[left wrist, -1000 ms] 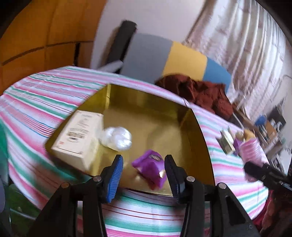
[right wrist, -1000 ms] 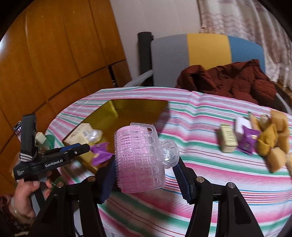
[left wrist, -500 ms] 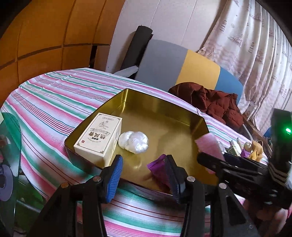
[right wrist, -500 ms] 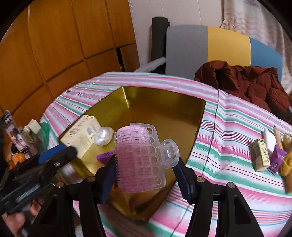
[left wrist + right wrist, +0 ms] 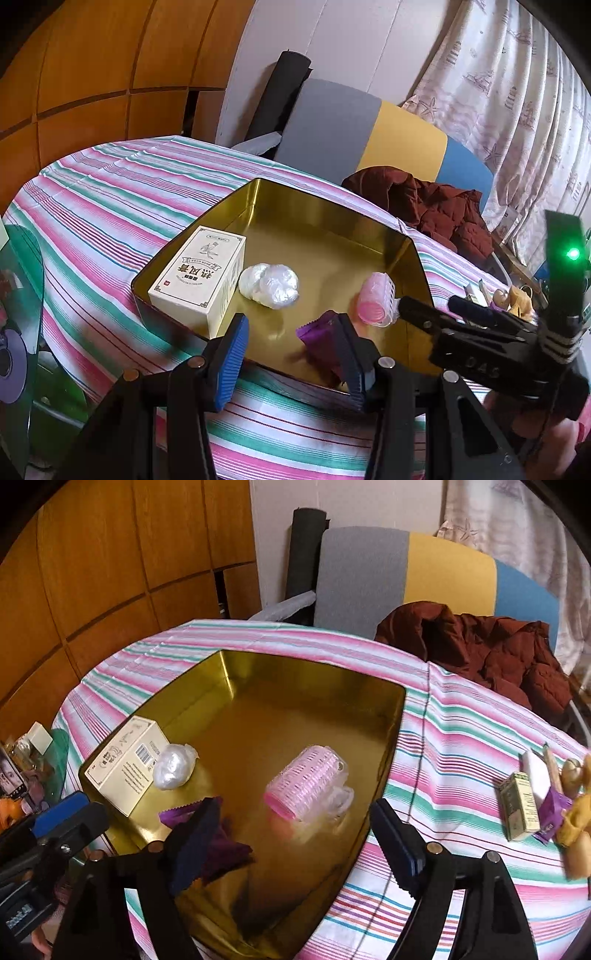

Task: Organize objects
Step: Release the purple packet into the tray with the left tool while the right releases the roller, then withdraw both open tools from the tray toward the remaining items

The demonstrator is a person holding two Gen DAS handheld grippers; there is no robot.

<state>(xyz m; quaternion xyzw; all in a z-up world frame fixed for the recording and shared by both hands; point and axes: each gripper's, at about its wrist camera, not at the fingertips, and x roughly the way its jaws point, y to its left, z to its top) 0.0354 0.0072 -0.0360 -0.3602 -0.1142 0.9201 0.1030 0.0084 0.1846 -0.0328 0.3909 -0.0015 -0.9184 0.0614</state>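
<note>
The shallow gold metal tin (image 5: 384, 734) has bare floor toward its far walls. The pink plastic hair roller (image 5: 308, 784) lies inside near the front right wall, free between the right gripper (image 5: 291, 840)'s opening jaws. The left gripper (image 5: 295, 354) hovers part-open, empty.

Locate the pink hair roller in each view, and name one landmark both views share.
Left wrist view: the pink roller lies right of centre inside the gold tin, by its right wall, just past the right gripper tip.
Right wrist view: the roller lies mid-frame on the tin floor, ahead of the opening jaws, free of them.
Shared landmark: the cream box at the tin's left side.
</note>
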